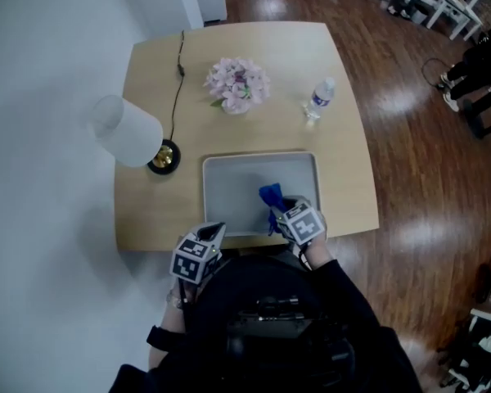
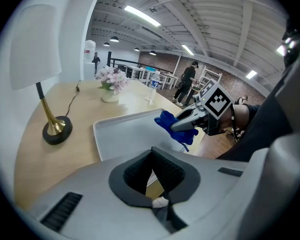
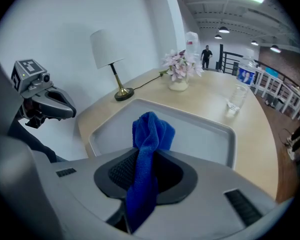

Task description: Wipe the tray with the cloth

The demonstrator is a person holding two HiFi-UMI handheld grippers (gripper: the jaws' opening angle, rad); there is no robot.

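Note:
A grey tray point(image 1: 229, 178) lies at the near edge of the wooden table point(image 1: 147, 211). My right gripper point(image 1: 280, 209) hangs over the tray's near right part, shut on a blue cloth point(image 1: 271, 196) that bunches up ahead of its tips. In the right gripper view the cloth point(image 3: 151, 131) runs between the jaws of the right gripper point(image 3: 150, 156), above the tray point(image 3: 205, 134). My left gripper point(image 1: 213, 234) sits off the tray's near left corner. Its own view shows the left gripper point(image 2: 152, 165) narrowly open with nothing in the gap, with the cloth point(image 2: 166, 120) to the right above the tray point(image 2: 125, 134).
A white-shaded lamp point(image 1: 129, 131) on a black and brass base point(image 1: 164, 155) stands left of the tray, its cord running to the far edge. A pot of pink flowers point(image 1: 238, 83) and a water bottle point(image 1: 320, 97) stand beyond the tray. A person point(image 2: 186, 81) stands far off.

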